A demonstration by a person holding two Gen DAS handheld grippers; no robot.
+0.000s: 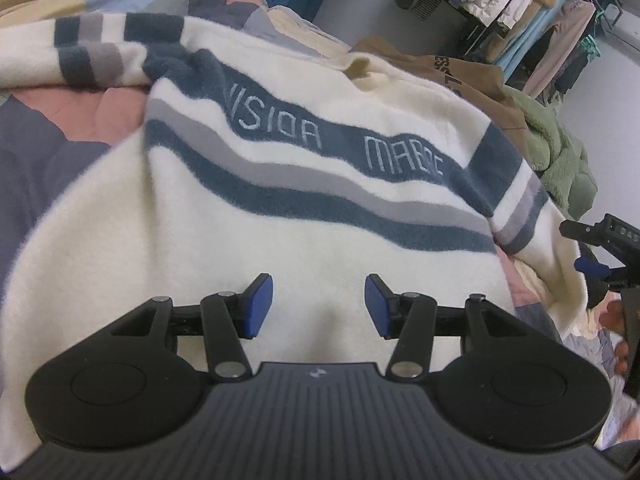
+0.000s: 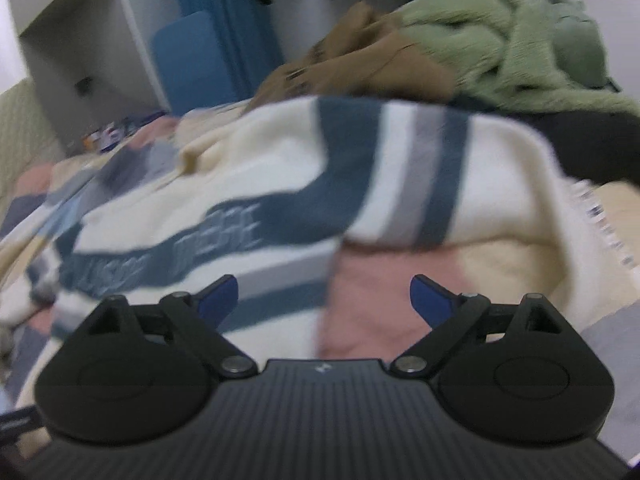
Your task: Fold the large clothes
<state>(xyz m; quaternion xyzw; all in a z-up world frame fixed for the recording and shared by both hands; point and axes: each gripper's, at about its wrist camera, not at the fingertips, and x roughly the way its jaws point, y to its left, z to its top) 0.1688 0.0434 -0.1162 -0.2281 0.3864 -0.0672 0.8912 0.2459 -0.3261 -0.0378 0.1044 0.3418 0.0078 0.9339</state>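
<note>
Cream sweater (image 1: 248,240), blue-grey stripes; spread flat on quilt (image 1: 60,128)

Sweater (image 1: 256,216) spread flat on the quilt (image 1: 60,136), one sleeve (image 2: 420,176) folded across its right side. Behind it, to the right, a heap: brown garment (image 1: 476,80) partly under fleece garment (image 1: 560,152). Further behind, clothes rack (image 1: 532,8). Left gripper (image 1: 319,306) above the sweater's near part.

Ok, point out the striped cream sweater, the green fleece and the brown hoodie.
striped cream sweater (image 1: 304,240): left wrist view, plain cream chest below the stripes.
green fleece (image 2: 500,40): right wrist view, middle of the crumpled pile.
brown hoodie (image 1: 480,80): left wrist view, panel beside its lettering.
</note>
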